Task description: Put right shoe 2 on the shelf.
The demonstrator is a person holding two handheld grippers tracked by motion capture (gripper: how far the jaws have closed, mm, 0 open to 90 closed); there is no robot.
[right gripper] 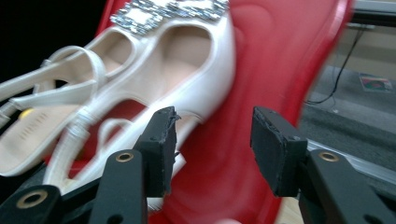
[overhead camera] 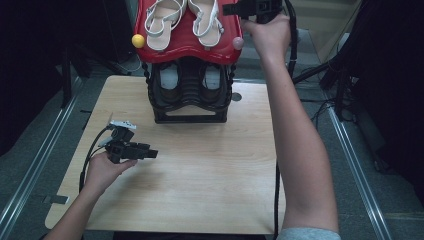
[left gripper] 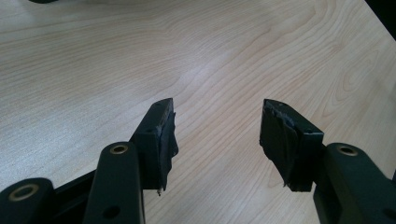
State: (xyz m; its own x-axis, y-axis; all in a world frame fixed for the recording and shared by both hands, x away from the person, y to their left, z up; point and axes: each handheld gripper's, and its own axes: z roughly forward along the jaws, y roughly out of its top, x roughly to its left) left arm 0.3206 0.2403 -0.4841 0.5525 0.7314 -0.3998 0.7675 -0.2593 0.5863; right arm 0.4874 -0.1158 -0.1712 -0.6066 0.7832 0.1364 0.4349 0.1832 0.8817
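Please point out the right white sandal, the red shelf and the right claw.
Right white sandal (overhead camera: 206, 20): high view, on its strap and insole.
Red shelf (overhead camera: 186, 40): high view, bare red surface between the sandals.
Right claw (right gripper: 212, 135): right gripper view, midway between its open fingertips.

Left hand (overhead camera: 102, 170) low at near left, left gripper (overhead camera: 150, 154) level, pointing right, jaws apart with nothing between. Right arm stretched far, right hand (overhead camera: 267, 35) up at far right; right gripper (overhead camera: 227, 9) points left, jaws parted, empty.
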